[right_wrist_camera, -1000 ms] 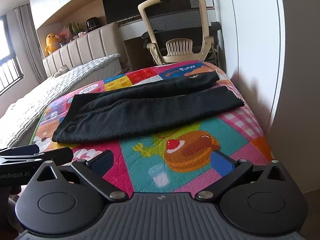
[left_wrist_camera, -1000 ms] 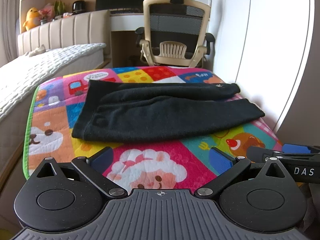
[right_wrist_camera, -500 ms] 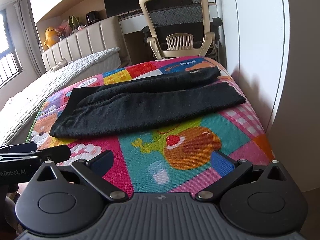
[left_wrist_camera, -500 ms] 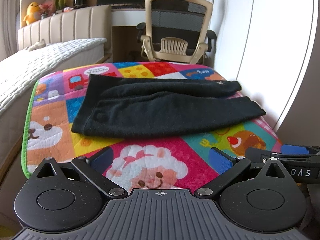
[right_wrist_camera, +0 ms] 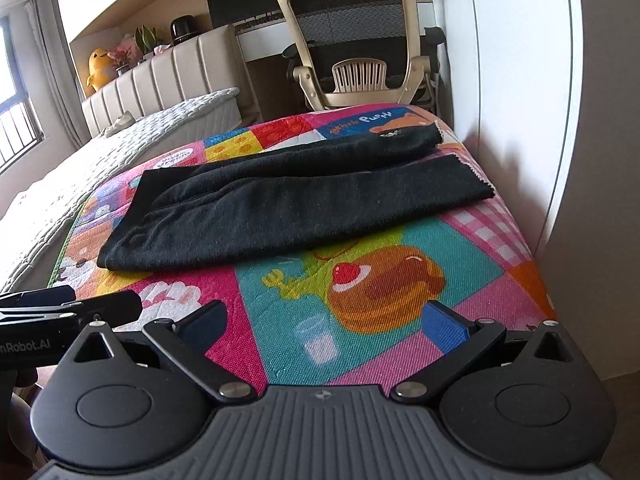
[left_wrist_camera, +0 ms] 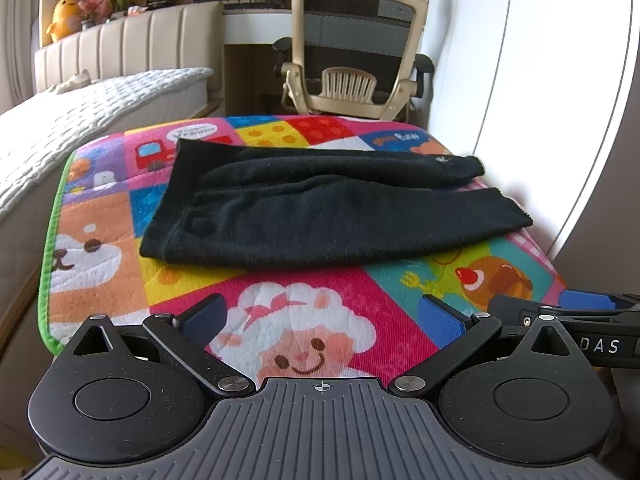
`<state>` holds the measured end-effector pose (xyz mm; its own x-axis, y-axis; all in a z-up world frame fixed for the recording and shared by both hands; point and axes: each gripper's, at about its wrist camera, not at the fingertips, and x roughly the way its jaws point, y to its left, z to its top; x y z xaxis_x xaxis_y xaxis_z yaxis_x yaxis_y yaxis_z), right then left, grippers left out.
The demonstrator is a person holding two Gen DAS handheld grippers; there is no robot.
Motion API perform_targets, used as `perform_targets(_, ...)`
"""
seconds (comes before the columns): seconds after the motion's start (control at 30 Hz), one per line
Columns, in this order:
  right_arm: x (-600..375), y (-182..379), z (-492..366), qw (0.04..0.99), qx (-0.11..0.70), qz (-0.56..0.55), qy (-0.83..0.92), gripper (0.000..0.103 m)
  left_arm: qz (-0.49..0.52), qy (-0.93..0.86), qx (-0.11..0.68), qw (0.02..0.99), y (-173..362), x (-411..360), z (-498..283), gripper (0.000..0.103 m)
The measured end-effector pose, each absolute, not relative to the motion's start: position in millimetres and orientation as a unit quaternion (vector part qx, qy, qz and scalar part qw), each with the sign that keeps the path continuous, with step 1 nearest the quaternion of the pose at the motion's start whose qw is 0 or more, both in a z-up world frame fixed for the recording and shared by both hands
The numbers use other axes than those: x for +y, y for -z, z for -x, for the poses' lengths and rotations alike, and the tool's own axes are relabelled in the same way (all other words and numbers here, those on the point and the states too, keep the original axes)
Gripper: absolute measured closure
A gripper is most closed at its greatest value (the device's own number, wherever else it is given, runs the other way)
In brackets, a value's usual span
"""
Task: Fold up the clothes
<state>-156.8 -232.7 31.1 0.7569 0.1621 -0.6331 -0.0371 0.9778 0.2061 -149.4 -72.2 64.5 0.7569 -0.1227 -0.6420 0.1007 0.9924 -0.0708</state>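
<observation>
Black trousers (left_wrist_camera: 328, 212) lie flat across a colourful cartoon mat (left_wrist_camera: 304, 332), waistband to the left and both leg ends to the right. The right wrist view has the same trousers (right_wrist_camera: 296, 204) on the mat (right_wrist_camera: 360, 280). My left gripper (left_wrist_camera: 322, 316) is open over the mat's near edge, short of the trousers, with nothing between its blue pads. Beside it on the right, my right gripper (right_wrist_camera: 322, 320) is open too and holds nothing. Each gripper shows at the edge of the other's view.
A bed with a white quilt (left_wrist_camera: 80, 108) runs along the mat's left side. An office chair (left_wrist_camera: 356, 52) and a desk stand behind the mat. A white wall (right_wrist_camera: 520, 80) borders the mat on the right.
Both grippers have moved a little forward and lower toward the mat, so the trousers look slightly nearer. Their jaws have stayed open.
</observation>
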Motion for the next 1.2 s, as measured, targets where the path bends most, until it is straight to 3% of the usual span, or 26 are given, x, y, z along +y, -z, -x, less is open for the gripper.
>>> perform_targets(1.2,-232.0,-27.0,151.0,0.930,0.352,-0.089,-0.062,0.000,0.026,0.060,0.365,0.929,-55.0,-71.6,142.7,0.000)
